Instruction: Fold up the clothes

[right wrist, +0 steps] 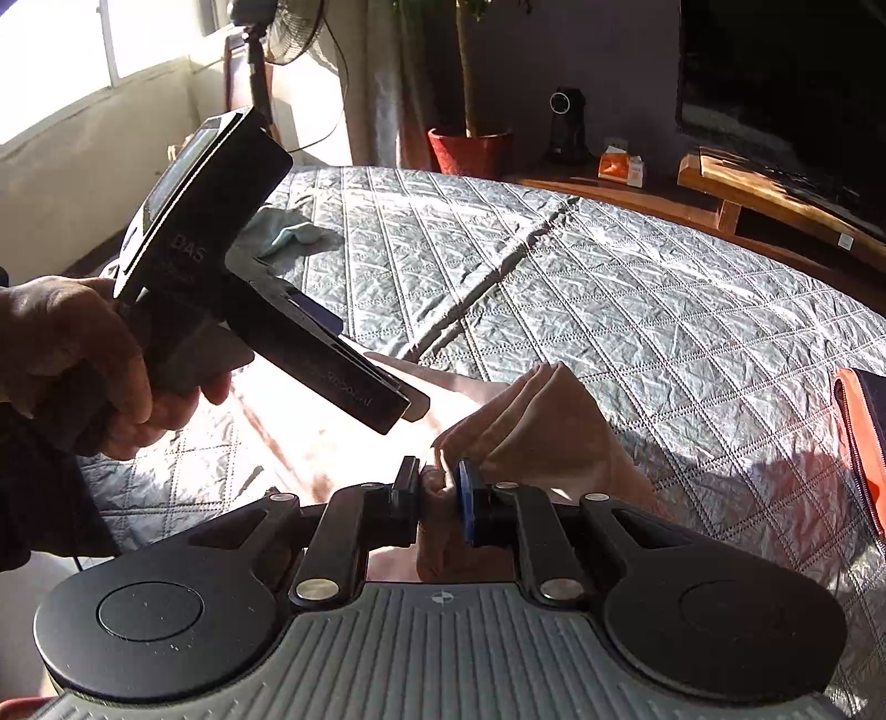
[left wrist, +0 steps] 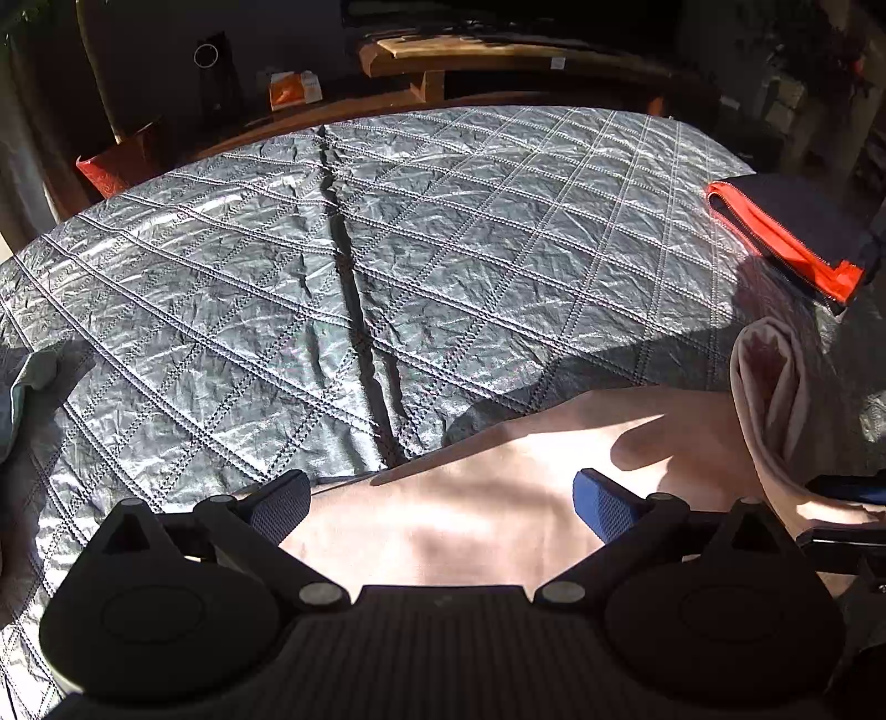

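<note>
Sunlit room with a bed under a grey quilted bedspread [left wrist: 443, 232], crossed by stitched diamond lines and one dark crease running away from the tongs. Item one: pale pink garment [left wrist: 487, 498], spread on the bedspread directly beneath and ahead of the left tongs [left wrist: 443, 498], one edge raised in a hanging fold toward the right tongs [right wrist: 437, 493]. Left tongs: jaws wide apart, nothing between them, poised over the pink cloth without gripping it. Right tongs: jaws drawn close and clamped on a bunched fold of the pink garment, which rises in a peak just beyond the pads; the grip is visible in the right wrist view. A hand [right wrist: 77, 360] holds the left tool's handle, to the left of the right tongs. Item two: dark garment with orange trim [left wrist: 792, 238], lying on the bedspread well beyond and to the right of both tongs. Item three: small pale green cloth [right wrist: 288, 230], on the bedspread far off to the left. Background beyond the bed: red plant pot [right wrist: 470, 149], wooden bench [right wrist: 775, 194], standing fan [right wrist: 293, 27], bright window [right wrist: 144, 33].
</note>
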Available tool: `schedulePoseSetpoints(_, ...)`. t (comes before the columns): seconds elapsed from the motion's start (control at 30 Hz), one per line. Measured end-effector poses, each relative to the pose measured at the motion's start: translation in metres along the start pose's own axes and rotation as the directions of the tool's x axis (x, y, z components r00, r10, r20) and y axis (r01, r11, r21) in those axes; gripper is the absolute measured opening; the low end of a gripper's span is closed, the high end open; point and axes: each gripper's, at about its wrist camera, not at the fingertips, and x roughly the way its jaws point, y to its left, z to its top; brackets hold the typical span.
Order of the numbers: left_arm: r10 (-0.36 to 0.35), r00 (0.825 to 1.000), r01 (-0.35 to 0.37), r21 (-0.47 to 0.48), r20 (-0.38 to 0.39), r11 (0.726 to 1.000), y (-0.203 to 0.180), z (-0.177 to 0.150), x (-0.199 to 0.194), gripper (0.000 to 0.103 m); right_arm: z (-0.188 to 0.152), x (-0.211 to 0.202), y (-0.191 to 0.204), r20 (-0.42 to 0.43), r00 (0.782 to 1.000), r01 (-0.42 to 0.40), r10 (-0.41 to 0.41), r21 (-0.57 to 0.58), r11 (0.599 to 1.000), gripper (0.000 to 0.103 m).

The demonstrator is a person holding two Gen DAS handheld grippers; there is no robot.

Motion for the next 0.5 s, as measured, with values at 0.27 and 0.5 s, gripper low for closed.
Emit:
schedulePoseSetpoints(0.27, 0.046, 0.999, -0.044, -0.059, 0.019, 0.997, 0.041, -0.011, -0.018, 0.101, 0.002, 0.047, 0.036, -0.207, 0.976, -0.099, 0.065, -0.159, 0.982, 0.033)
schedulePoseSetpoints(0.5, 0.062, 0.997, -0.057, -0.099, 0.044, 0.993, 0.064, -0.008, -0.031, 0.102, 0.016, -0.005, 0.01, -0.022, 0.997, -0.078, 0.079, 0.05, 0.996, 0.041)
